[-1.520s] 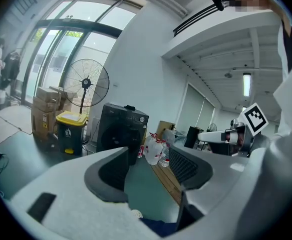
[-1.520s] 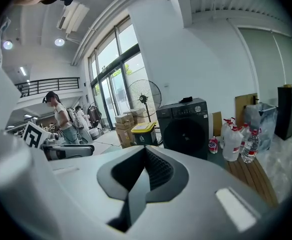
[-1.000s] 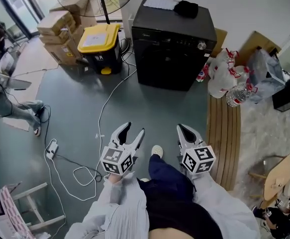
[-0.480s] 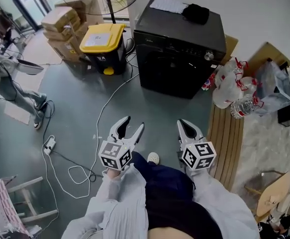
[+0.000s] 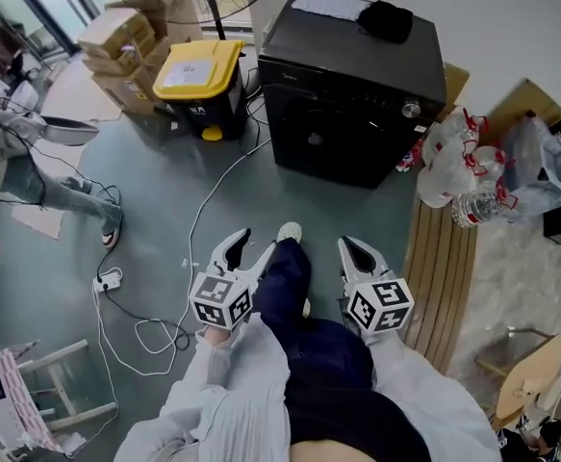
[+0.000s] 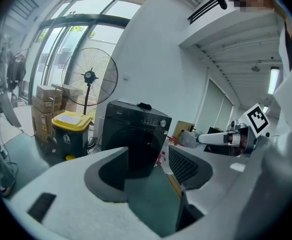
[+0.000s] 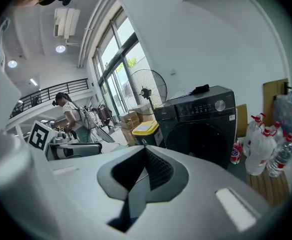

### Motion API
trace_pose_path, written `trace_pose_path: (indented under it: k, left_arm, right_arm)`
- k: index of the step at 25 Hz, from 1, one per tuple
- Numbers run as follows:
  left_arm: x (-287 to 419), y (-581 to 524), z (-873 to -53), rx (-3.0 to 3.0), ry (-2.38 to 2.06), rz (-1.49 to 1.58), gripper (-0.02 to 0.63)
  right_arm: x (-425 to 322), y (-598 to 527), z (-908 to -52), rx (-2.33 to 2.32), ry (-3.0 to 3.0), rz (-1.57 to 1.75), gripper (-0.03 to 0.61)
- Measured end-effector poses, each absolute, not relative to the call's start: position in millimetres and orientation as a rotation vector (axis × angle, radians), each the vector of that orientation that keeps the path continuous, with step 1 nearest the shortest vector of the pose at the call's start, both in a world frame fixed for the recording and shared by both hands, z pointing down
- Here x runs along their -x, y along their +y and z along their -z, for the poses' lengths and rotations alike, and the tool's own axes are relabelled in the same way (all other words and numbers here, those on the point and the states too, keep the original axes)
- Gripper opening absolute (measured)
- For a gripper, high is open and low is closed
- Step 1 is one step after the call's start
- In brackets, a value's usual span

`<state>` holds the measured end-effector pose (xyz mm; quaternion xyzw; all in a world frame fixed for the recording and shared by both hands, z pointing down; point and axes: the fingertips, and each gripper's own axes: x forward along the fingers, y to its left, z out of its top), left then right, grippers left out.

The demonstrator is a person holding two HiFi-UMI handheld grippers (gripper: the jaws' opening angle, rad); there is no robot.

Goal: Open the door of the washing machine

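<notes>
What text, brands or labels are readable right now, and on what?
No text reads clearly.
Washing machine: brand mark and panel markings, too small to read.
Yellow-lidded bin: lid label and front pictogram, blurred.
Bottle beside the machine: red label, too small.

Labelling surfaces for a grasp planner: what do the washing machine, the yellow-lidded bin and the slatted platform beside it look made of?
Washing machine: probably painted metal, smooth black, faint sheen on its front.
Bin: moulded plastic by its look, yellow lid, black body.
Slatted platform: likely bare wood, brown parallel slats.
</notes>
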<state>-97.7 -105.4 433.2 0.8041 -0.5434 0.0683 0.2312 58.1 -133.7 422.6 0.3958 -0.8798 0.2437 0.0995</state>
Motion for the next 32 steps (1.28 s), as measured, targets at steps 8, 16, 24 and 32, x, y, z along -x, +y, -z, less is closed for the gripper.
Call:
trace_pose_path:
  k: [8,16,24,32]
  left_arm:
    - [107,-202,-445,-2.228,-1.442,-0.202,0.241]
    - [144,-331,-465,-2.239,-1.398,-0.252,0.241]
    - [171,-440,-505,-2.266,-1.321,-0.341,0.241]
    - [177,-507,-591,-2.281,-1.174,-0.508,0.241]
  right_arm:
    - [-46,-215,-434,-1.182,-2.556,-0.743,0.009]
    - [-4,-331,-447,-1.148,-2.52,-0.774,0.009]
    - [37,-425,-468,-1.106,-2.485,-0.799,0.009]
    - [53,-472,-511,-1.101,-2.423,-0.872,0.009]
